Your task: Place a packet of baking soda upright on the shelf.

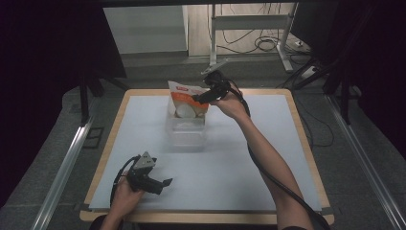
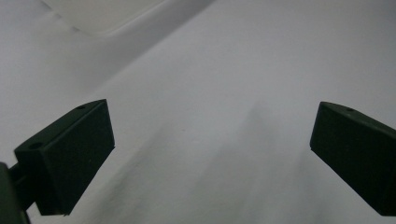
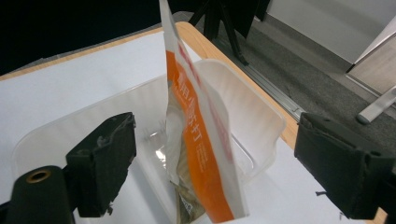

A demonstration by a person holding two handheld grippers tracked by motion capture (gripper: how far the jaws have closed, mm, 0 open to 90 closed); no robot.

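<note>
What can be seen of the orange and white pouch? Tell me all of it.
The pouch is a flat, glossy packet, orange with a white top, red marks and white print. It stands upright on its lower edge inside the clear plastic tub at the table's far side, leaning on the tub's wall. The right gripper has its jaws open on either side of it, not touching.

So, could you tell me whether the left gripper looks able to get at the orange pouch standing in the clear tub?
Probably yes. The left gripper sits open near the table's front edge, with bare white table between it and the clear tub. The orange pouch stands between the right gripper's open jaws, which crowds the approach.
</note>
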